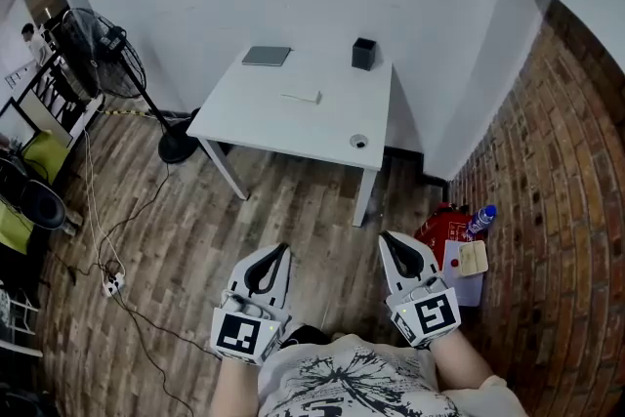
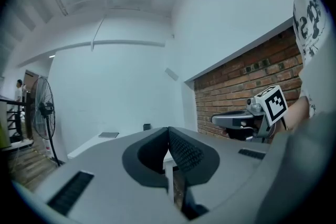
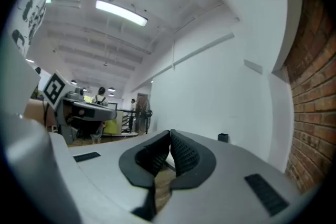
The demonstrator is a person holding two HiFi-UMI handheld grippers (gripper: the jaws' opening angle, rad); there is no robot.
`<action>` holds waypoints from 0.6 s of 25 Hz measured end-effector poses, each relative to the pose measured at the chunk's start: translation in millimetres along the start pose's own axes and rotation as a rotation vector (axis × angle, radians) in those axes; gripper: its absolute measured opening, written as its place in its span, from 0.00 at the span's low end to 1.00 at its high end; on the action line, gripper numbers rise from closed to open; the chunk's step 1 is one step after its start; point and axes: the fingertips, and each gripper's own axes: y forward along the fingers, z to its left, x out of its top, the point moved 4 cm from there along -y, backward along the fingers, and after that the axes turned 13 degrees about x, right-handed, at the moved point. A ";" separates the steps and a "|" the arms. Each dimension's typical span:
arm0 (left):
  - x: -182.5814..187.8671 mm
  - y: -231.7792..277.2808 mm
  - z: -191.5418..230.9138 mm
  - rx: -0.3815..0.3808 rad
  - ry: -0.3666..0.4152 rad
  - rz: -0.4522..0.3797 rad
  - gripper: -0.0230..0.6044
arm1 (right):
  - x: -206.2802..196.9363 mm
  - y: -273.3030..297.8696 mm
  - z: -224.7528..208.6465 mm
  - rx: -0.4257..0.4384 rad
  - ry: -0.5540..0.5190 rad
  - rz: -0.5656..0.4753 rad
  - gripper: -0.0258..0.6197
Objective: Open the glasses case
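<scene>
Head view: one white table (image 1: 256, 117) stands far ahead against the white wall. It bears four things. A flat grey slab at its far left corner looks to be the glasses case (image 1: 267, 56). There are also one black box (image 1: 363, 54) at the far right, one thin pale strip (image 1: 302, 97) in the middle and one small round thing (image 1: 358, 141) at the near right edge. One standing fan (image 1: 98, 54) is to the left of the table. By the brick wall on the right lie one red bag (image 1: 439, 231) and one blue-capped bottle (image 1: 481, 218).

Two grippers are held near the person's body, over the wood floor. The left gripper (image 1: 283, 248) and the right gripper (image 1: 385, 236) both have their jaws together and empty. The case lies well apart from both, far ahead and slightly left of the left one.

Left gripper view: the two dark pads meet at their tips with nothing between them. The case shows small and flat on the table, far off and to the left of the jaw tips. The black box stands just right of it, and the right gripper is level alongside at the right.

Right gripper view: the pads touch along their tips and grip nothing. The black box stands far off to the right, the left gripper is at the left, and I cannot make out the case here.
</scene>
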 end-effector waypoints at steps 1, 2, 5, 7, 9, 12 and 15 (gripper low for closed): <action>-1.0 2.2 0.8 0.001 -0.006 0.001 0.06 | 0.5 3.2 -2.7 -0.002 0.006 -0.012 0.08; -1.7 4.5 2.7 0.004 -0.010 0.000 0.06 | 1.2 8.4 -4.7 0.009 0.007 -0.021 0.42; -4.3 10.0 14.5 0.017 -0.014 0.002 0.06 | 3.6 25.5 -12.2 0.008 -0.015 -0.042 0.87; -7.0 14.1 28.1 0.031 -0.019 0.005 0.06 | 3.9 39.5 -16.1 -0.003 -0.036 -0.033 0.90; -9.9 22.1 45.6 0.045 -0.026 0.008 0.06 | 3.4 58.6 -19.6 -0.003 -0.051 -0.021 0.90; -16.1 42.4 74.7 0.050 -0.031 0.007 0.06 | -1.4 93.1 -27.0 -0.004 -0.054 -0.005 0.90; -22.7 74.8 107.8 0.037 -0.029 0.001 0.06 | -8.7 134.3 -39.8 -0.018 -0.047 0.006 0.89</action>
